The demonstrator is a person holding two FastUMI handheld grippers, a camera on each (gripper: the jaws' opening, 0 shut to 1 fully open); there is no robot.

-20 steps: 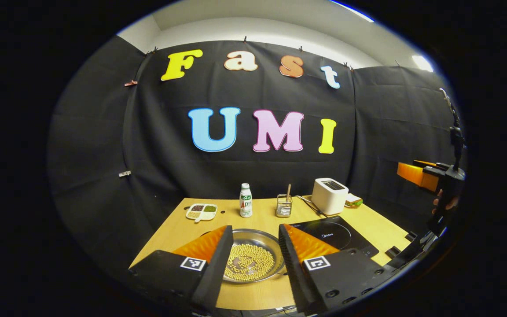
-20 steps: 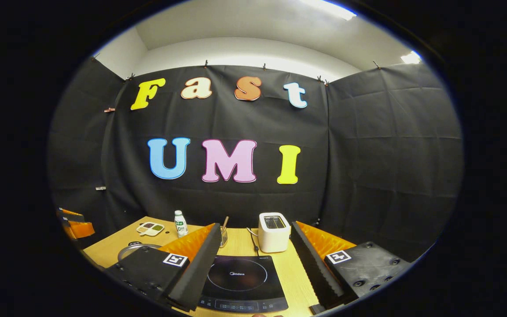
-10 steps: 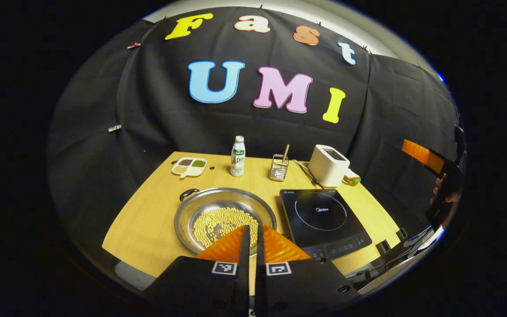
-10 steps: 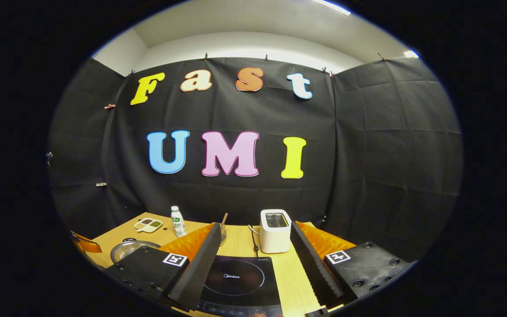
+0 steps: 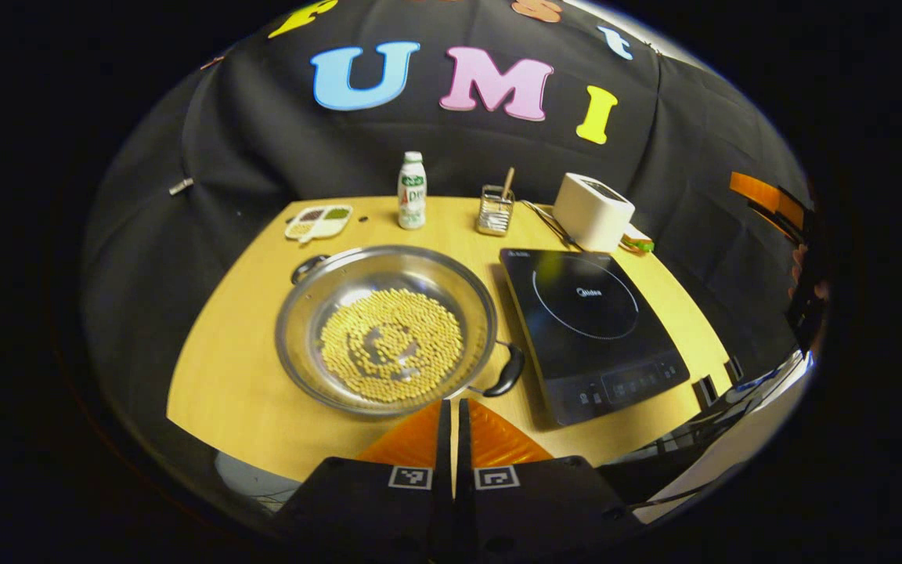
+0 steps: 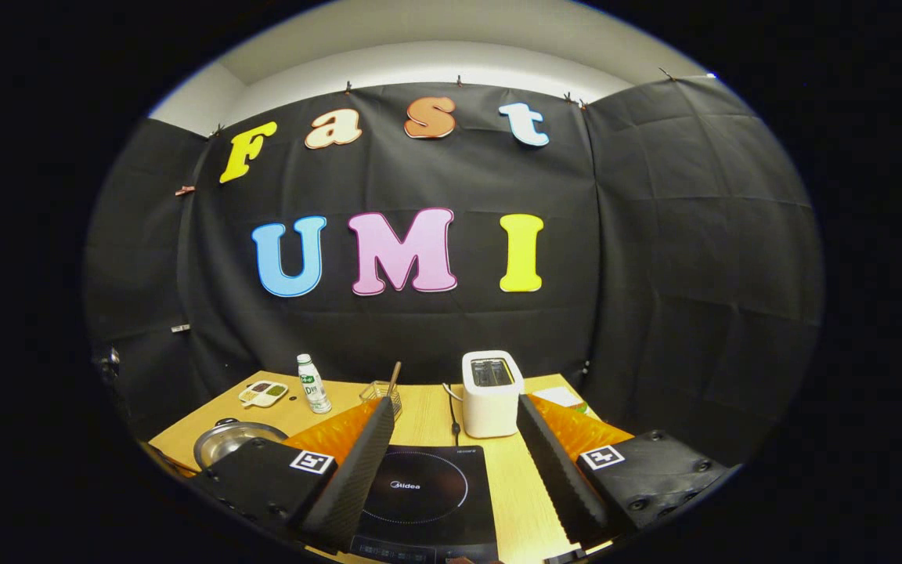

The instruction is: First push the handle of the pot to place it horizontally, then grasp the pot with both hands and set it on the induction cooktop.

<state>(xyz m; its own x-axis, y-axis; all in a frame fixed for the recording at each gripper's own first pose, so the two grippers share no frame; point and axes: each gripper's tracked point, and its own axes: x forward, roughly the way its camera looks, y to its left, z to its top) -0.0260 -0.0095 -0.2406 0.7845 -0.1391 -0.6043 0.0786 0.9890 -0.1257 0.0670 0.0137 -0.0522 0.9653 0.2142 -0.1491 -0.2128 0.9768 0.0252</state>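
Note:
A shallow steel pot [image 5: 385, 329] holding yellow beans sits on the wooden table [image 5: 224, 384], left of the black induction cooktop [image 5: 592, 313]. Its two black handles lie on a diagonal: one at the far left [image 5: 306, 266], the other at the near right [image 5: 506, 370]. My left gripper [image 5: 451, 406] is shut and empty, hovering just in front of the pot's near rim. My right gripper [image 6: 455, 401] is open above the cooktop [image 6: 427, 489], with the pot [image 6: 232, 440] off to its left. That gripper [image 5: 764, 200] also appears at the far right, held by a hand [image 5: 802, 270].
Along the table's back edge stand a divided dish [image 5: 318, 222], a small bottle [image 5: 411, 190], a wire basket with a stick [image 5: 495, 211] and a white toaster [image 5: 593, 211] with a cable. The toaster [image 6: 488, 392] stands right behind the cooktop.
My left gripper has gone from open to shut, then risen and tipped down, bringing the whole pot into sight. The right gripper stays open and has shifted only slightly.

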